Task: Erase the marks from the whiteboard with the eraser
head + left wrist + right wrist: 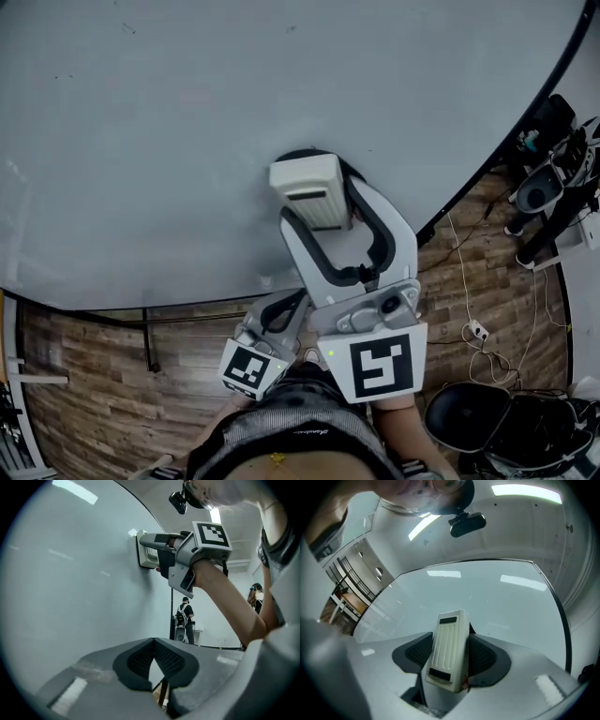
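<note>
**A:** How far along are you?

**B:** Nearest me, my left gripper [153, 660] hangs idle, its jaws pressed together on nothing. My right gripper [450, 654] has its jaws clamped on the eraser [307, 190]. The eraser lies flat against the whiteboard [187, 141], low down and not far above the bottom edge.

**A:** Any marks left?

**B:** None I can pick out. The surface around the eraser and above it reads as plain grey-white. A few faint specks higher up may be ink or only glare, so I'd call the job nearly or fully done.

**A:** Anything in the way?

**B:** Nothing on the board itself. Below it, the stand's black bars [145, 337] meet the wooden floor [94, 394]. Loose cables [473, 333] and a black stool [464, 412] lie off to my right. Farther back, a person [185, 616] stands well clear.
</note>
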